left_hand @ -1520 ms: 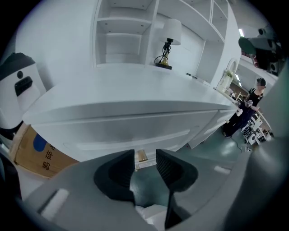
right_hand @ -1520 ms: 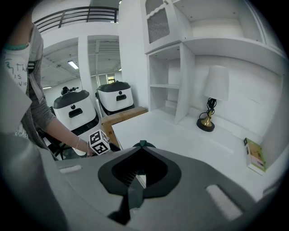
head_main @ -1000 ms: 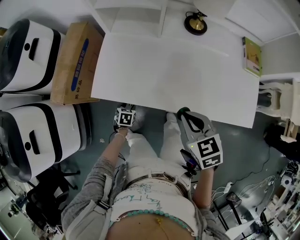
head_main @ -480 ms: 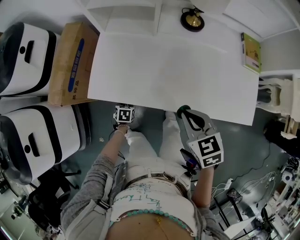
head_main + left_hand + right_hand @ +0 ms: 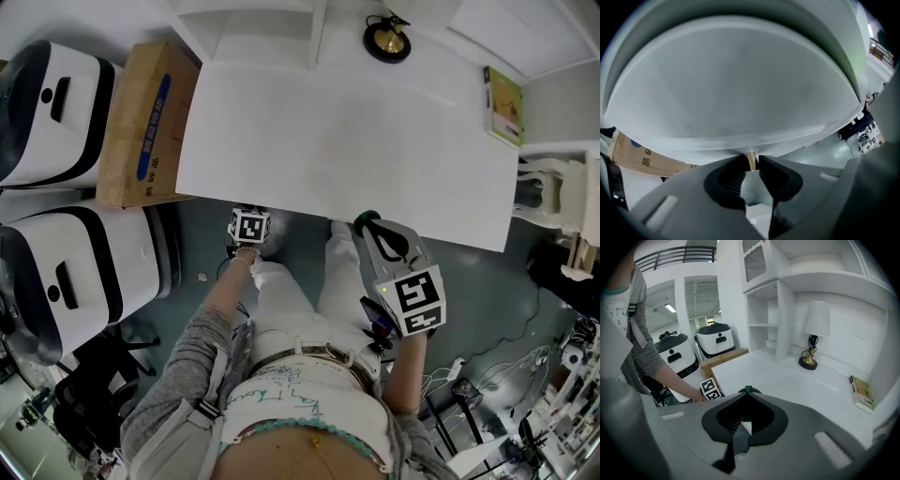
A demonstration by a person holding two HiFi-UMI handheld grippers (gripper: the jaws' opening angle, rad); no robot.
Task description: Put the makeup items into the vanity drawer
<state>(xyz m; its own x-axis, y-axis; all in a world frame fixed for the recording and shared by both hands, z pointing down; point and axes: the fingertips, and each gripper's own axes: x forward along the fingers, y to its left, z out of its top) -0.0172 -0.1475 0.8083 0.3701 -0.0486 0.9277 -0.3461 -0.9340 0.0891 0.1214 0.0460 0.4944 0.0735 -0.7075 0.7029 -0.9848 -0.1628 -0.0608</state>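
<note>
In the head view the person stands close against the front of the white bench (image 5: pixel 347 141), which carries only a lamp (image 5: pixel 389 42) and a green book (image 5: pixel 505 111); no makeup items show anywhere. The left gripper (image 5: pixel 249 226) dips just under the bench's near edge, while the right gripper (image 5: pixel 367 223) hangs beside that edge.

In the left gripper view the fingers are clenched on a small brass knob (image 5: pixel 750 161) that sticks out of the white drawer front (image 5: pixel 708 146) (the vanity drawer, I judge, shut as far as can be told). So the step in hand looks like opening it. The knob is small and the hold is at the very tips, so the pull should run straight out along the knob's stem, level and without twist, or it may slip off. The legs stand near the front, so the body needs to give way.

In the right gripper view the fingers are pressed together with nothing between them; keep that gripper out of the drawer's path.
</note>
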